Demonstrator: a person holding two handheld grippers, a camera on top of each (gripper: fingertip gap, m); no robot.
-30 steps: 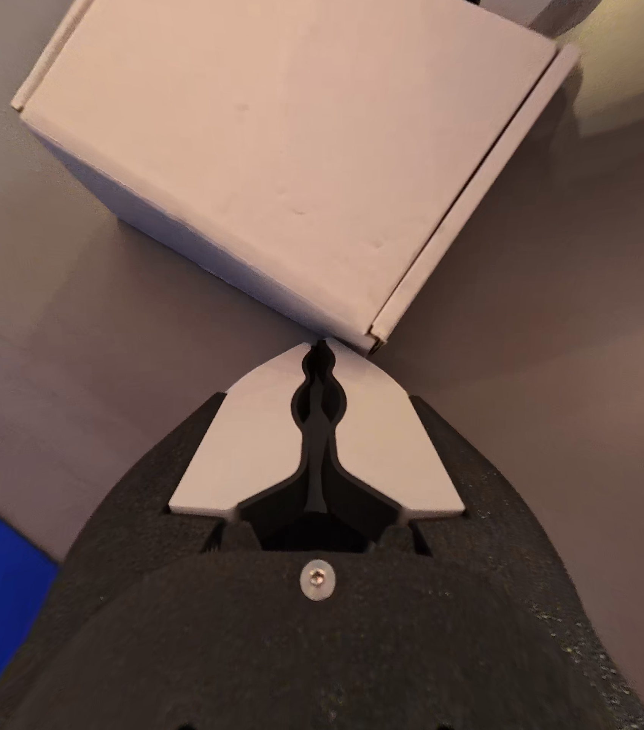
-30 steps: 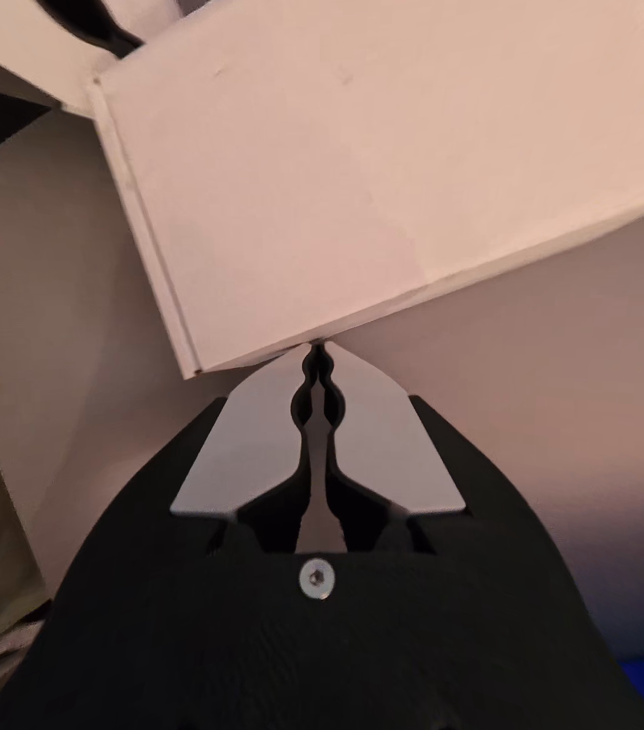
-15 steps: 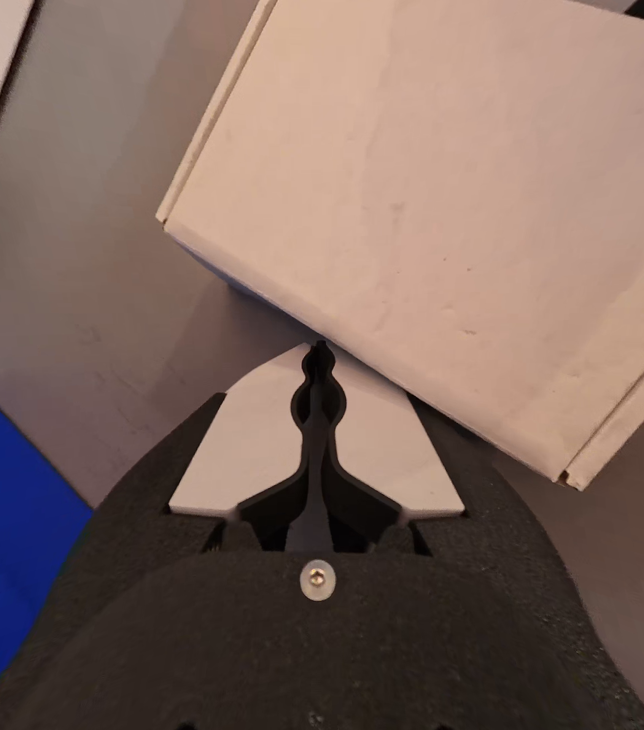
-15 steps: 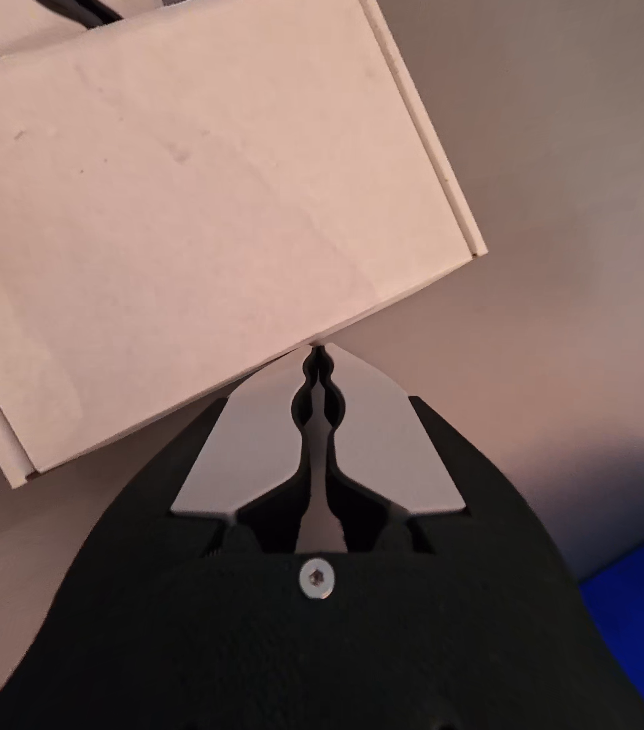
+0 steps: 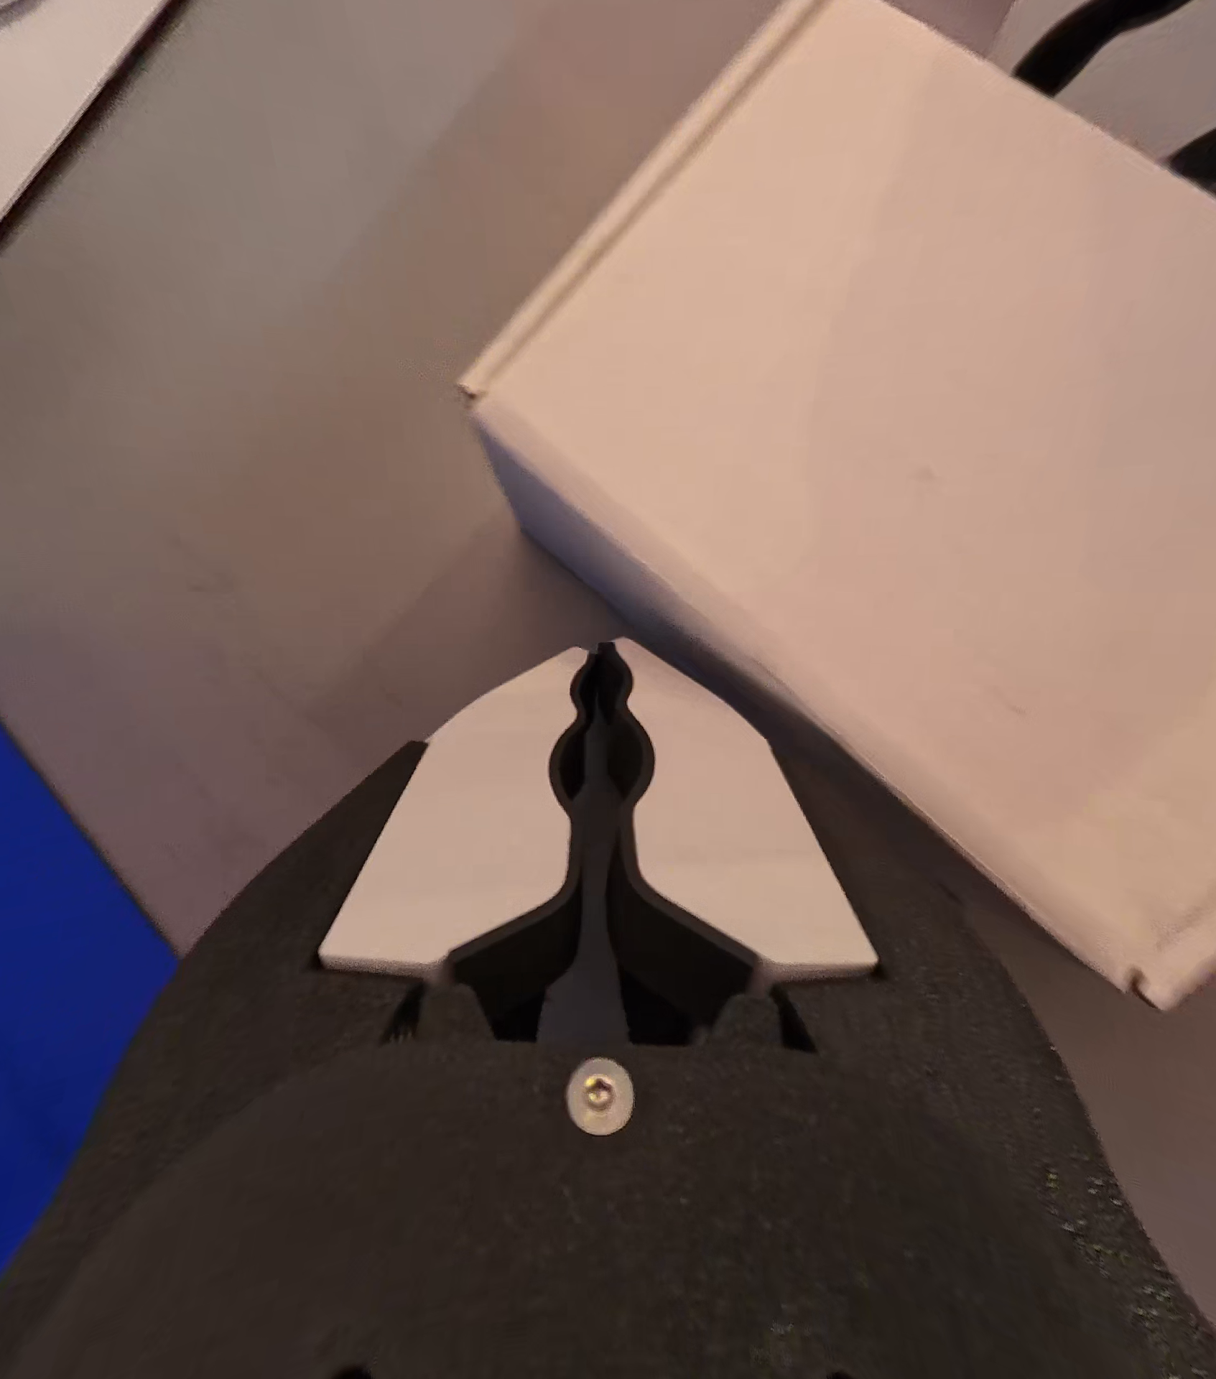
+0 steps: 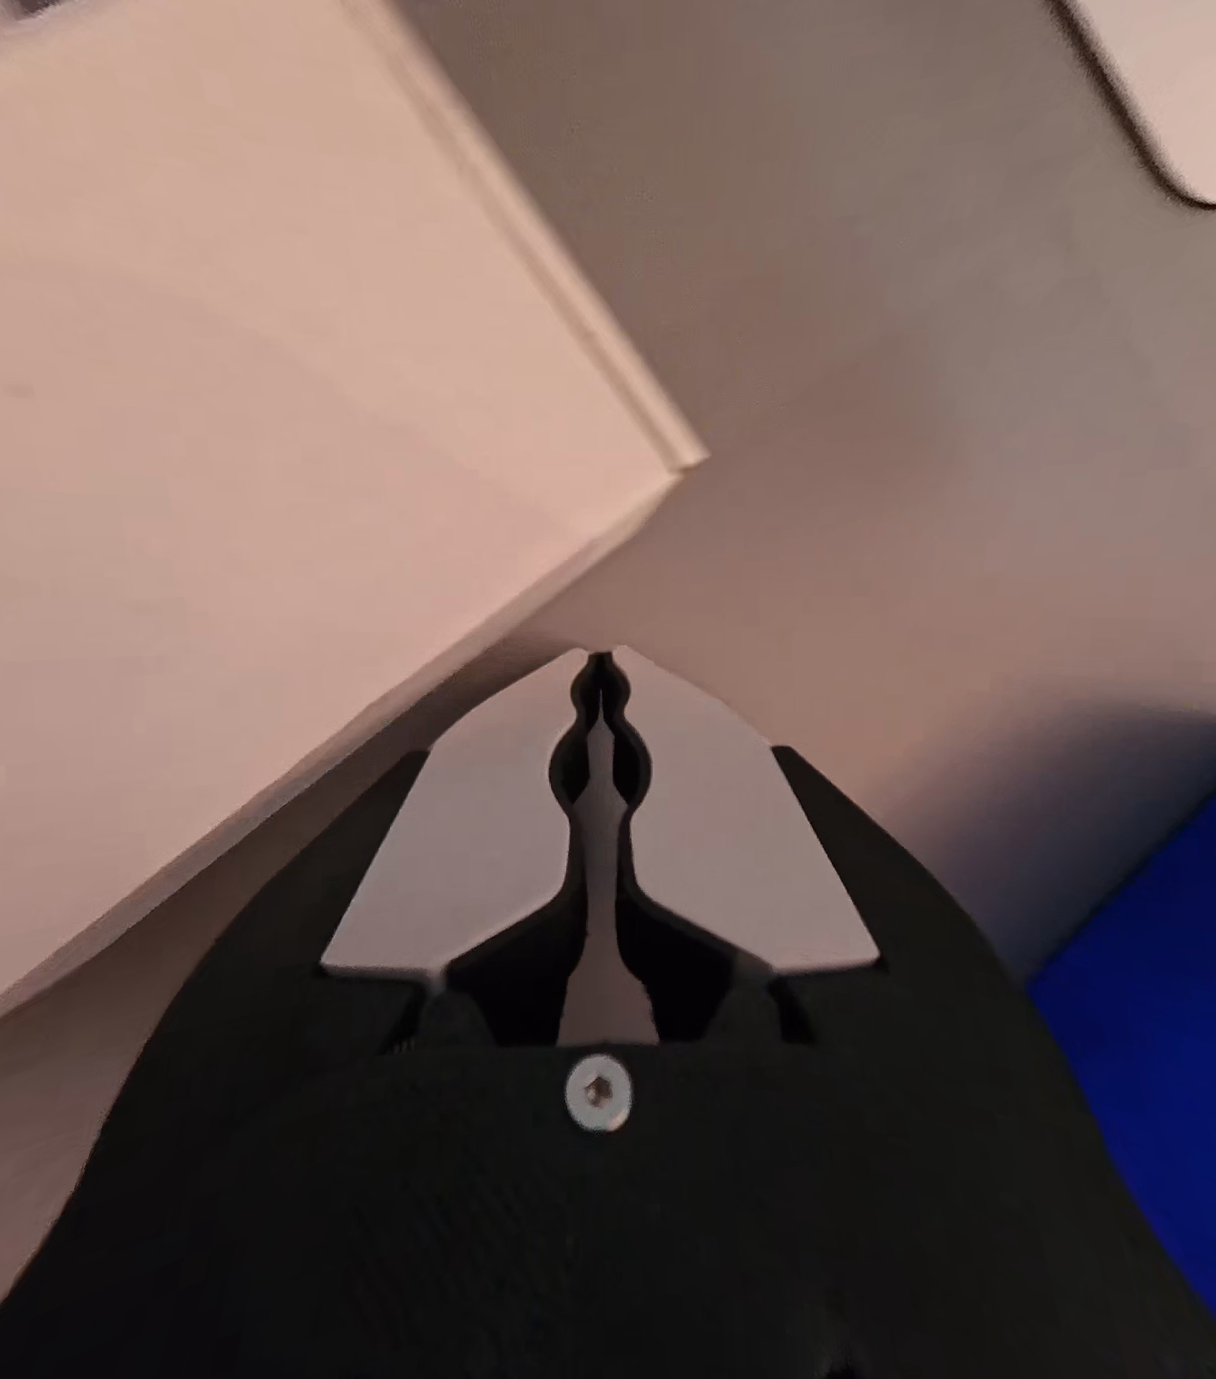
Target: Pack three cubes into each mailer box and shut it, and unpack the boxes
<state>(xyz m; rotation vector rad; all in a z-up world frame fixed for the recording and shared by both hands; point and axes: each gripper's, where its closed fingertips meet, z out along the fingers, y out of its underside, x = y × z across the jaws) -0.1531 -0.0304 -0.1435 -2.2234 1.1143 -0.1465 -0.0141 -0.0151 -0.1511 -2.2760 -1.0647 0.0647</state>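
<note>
A closed white mailer box (image 5: pixel 910 477) lies on the grey table, filling the upper right of the left wrist view. It also fills the upper left of the right wrist view (image 6: pixel 216 418). My left gripper (image 5: pixel 601 651) is shut and empty, its tips against the box's near side wall close to its left corner. My right gripper (image 6: pixel 599 657) is shut and empty, its tips at the box's lower edge near its right corner. No cubes show in either view.
A blue surface lies at the lower left of the left wrist view (image 5: pixel 15 858) and at the right of the right wrist view (image 6: pixel 1187 970). A white rounded flat object (image 5: pixel 0 112) lies at the far left; it also shows in the right wrist view (image 6: pixel 1202 82). The left gripper's tips are roughly 15 cm from the right gripper's.
The box has shifted right in the left wrist view and left in the right wrist view, turning as it went. Both grippers have stayed shut at its edges.
</note>
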